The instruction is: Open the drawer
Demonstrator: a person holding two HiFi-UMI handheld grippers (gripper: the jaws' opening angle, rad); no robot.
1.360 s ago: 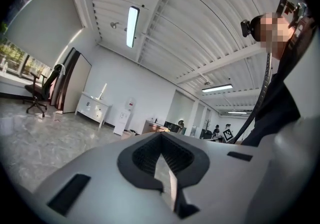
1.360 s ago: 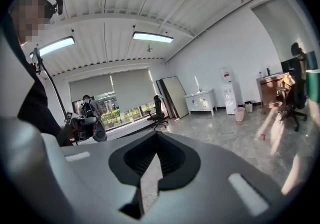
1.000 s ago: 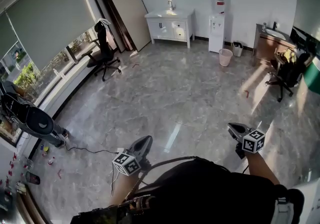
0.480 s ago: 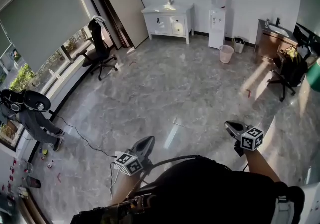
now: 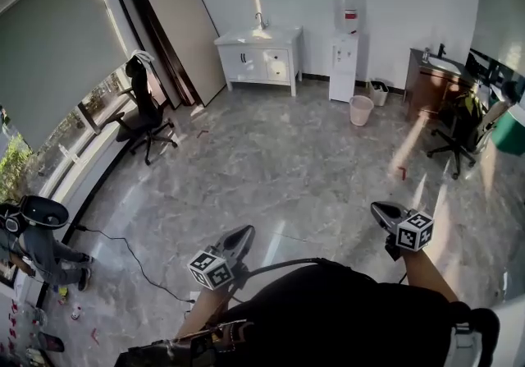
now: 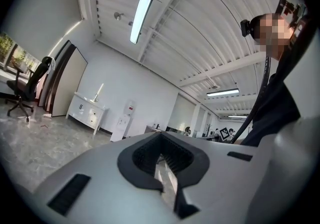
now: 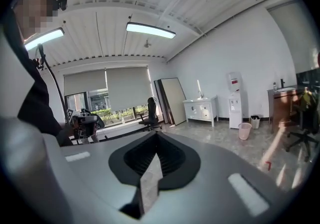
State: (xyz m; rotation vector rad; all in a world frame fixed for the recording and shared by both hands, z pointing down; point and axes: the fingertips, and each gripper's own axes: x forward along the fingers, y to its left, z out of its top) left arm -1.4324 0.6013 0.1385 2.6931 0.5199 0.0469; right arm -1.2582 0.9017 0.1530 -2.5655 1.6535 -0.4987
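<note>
Drawer in white cabinet, upper centre, looks rigid and smooth-sliding; I'd take hold mid-front. Left gripper and right gripper both pressed together, empty.

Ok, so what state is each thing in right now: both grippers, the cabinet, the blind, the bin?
left gripper: shut, empty.
right gripper: shut, empty.
white cabinet: drawers and doors closed, across the room.
window blind: lowered most of the way.
pink bin: upright.
water dispenser: upright.
</note>
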